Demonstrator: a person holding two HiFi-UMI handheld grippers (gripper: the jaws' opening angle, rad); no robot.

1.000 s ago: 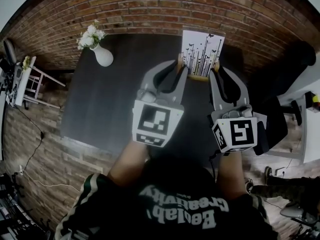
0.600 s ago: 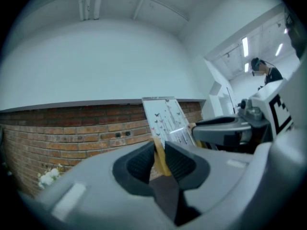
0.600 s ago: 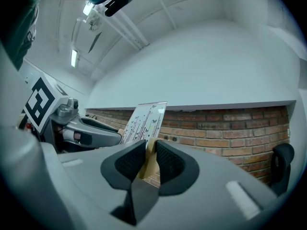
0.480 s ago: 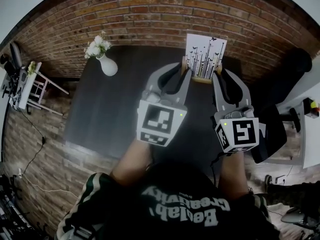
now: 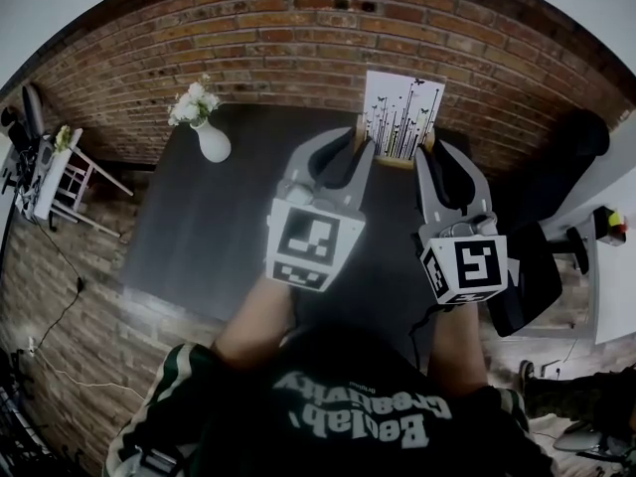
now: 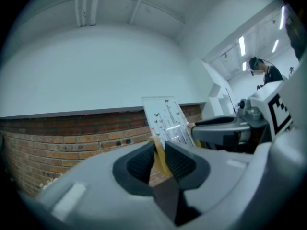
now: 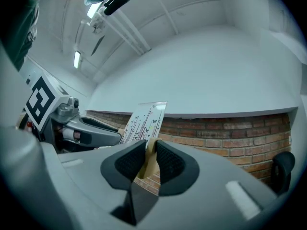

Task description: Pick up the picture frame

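The picture frame (image 5: 401, 115) is a white print of thin stems and butterflies on a light wooden base, held upright in the air over the far edge of the dark table (image 5: 229, 217). My left gripper (image 5: 360, 145) is shut on the left end of the wooden base, my right gripper (image 5: 425, 145) on its right end. In the left gripper view the wooden piece (image 6: 159, 158) sits pinched between the ribbed pads, with the print (image 6: 165, 121) rising beyond. In the right gripper view the wood (image 7: 149, 158) is clamped the same way below the print (image 7: 144, 121).
A white vase of white flowers (image 5: 207, 127) stands at the table's far left. A brick wall (image 5: 298, 38) runs behind the table. A dark office chair (image 5: 532, 276) is at the right, and a small white stand (image 5: 50, 167) at the left.
Both grippers have risen together with the frame between them; the frame now stands higher against the brick wall. The grip on each end is unchanged.
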